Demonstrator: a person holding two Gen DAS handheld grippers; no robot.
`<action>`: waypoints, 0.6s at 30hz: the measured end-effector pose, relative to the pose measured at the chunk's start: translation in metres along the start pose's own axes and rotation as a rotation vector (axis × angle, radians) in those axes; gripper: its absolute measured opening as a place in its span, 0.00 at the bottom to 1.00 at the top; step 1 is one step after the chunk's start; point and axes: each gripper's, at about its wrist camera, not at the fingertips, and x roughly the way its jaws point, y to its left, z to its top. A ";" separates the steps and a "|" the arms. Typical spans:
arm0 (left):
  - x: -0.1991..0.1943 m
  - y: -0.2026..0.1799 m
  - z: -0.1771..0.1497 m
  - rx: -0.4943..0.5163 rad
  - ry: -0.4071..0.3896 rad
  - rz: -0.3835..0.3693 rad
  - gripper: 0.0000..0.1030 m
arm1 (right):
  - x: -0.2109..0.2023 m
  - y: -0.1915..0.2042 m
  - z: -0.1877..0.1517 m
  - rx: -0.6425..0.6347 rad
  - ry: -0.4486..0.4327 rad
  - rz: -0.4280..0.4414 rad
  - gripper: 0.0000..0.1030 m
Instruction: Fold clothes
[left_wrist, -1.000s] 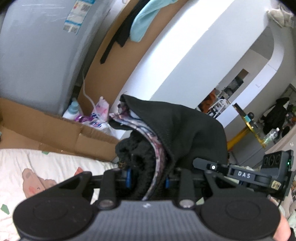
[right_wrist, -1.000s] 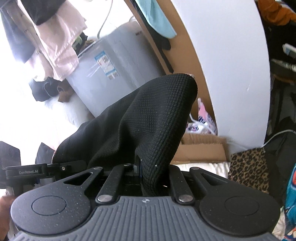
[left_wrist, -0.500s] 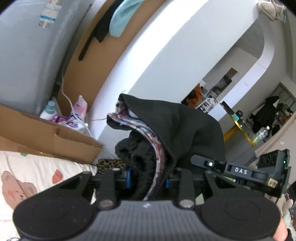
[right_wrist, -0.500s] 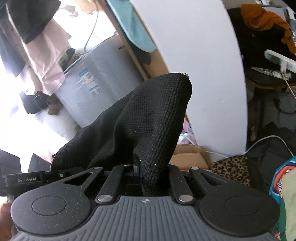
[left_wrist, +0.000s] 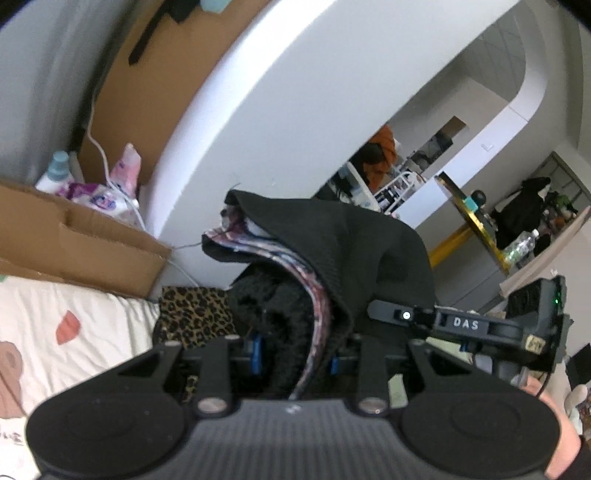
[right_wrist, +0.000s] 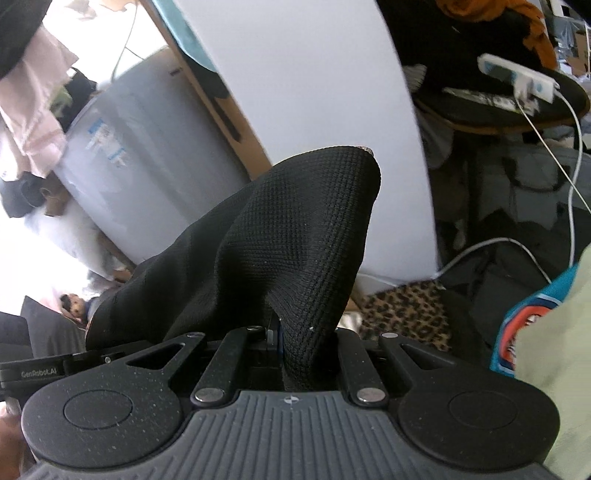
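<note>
Left tongs (left_wrist: 295, 354) were clamped on a thick bunch of the black garment (left_wrist: 354, 251) — knit outer layer, a patterned pink lining edge (left_wrist: 317, 291) and fuzzy black fabric inside the fold. Right tongs (right_wrist: 306, 343) were pinched nearly shut on a thinner fold of the same garment (right_wrist: 288, 236), which rose in a peak above them and draped off to the left. The garment hung between the two tongs, held up off the bed sheet (left_wrist: 74, 332).

Landmark: white pillar (left_wrist: 295, 92). The garment sat in front of it in both views. Cardboard box (left_wrist: 81, 243) lay left of the pillar base, leopard-print cloth (left_wrist: 195, 310) at its foot, beside the sheet. A hand (left_wrist: 554, 435) showed at the lower right edge of the left view — partly cut off.
</note>
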 end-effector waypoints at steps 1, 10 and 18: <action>0.008 0.002 -0.004 -0.004 0.004 -0.005 0.33 | 0.004 -0.008 -0.001 0.000 0.007 -0.007 0.07; 0.078 0.038 -0.031 -0.061 0.069 -0.021 0.32 | 0.059 -0.073 -0.021 0.038 0.069 -0.052 0.07; 0.127 0.072 -0.052 -0.144 0.114 -0.041 0.32 | 0.102 -0.110 -0.038 0.048 0.129 -0.101 0.07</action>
